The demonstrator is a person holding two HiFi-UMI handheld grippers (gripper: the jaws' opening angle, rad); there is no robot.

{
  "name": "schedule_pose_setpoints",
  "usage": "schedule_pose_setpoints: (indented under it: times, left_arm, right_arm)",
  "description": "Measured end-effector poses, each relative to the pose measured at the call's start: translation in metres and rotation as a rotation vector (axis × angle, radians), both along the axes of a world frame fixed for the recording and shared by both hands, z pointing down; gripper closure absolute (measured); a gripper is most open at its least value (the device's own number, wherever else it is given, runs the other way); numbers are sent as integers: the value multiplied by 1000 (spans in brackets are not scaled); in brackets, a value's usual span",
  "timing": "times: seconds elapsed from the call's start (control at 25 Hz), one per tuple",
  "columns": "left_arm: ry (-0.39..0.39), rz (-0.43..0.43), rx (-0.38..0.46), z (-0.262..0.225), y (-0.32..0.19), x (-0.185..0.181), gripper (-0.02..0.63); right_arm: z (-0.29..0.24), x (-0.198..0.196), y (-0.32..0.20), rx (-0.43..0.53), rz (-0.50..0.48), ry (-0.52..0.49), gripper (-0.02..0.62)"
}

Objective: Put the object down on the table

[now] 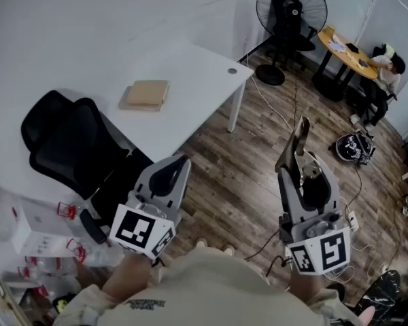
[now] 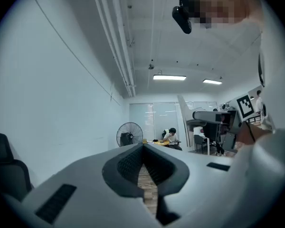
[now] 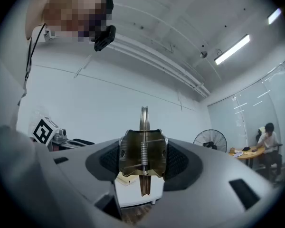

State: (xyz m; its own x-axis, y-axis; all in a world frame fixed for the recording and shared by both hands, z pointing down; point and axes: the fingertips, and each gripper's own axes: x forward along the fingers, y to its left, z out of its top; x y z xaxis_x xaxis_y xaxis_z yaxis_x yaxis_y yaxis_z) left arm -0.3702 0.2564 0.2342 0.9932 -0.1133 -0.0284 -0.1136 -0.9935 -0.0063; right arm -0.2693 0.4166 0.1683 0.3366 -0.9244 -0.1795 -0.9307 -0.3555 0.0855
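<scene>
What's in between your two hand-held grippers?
In the head view, only wooden floor shows between the left hand-held gripper and the right hand-held gripper, which grips a metal clip.

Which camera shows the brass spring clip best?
The right gripper view: the brass spring clip sits centred, front-on. The head view shows it small, side-on; the left gripper view, perhaps a distant sliver.

The left gripper (image 2: pixel 143 146) holds its jaws together at the tips, with nothing between them. Wood floor (image 2: pixel 145 180) shows through the gap behind the tips. Ahead stands a pedestal fan (image 2: pixel 129 134), and just right of it a person (image 2: pixel 171 136) sits at a table. A black chair (image 2: pixel 4 170) is at the far left.
</scene>
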Motion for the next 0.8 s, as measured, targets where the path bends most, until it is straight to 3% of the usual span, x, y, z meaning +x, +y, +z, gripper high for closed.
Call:
schedule_pose_setpoints:
  times: [0.28,0.8]
  left_arm:
    - [9,6,-3,2,-17,-11,584]
    - [27,-9,10,15,-55,-48,584]
  right_arm:
    - [6,-12,-19,21,-39,-58,359]
    - [24,-37,-47,-8,6,-81,357]
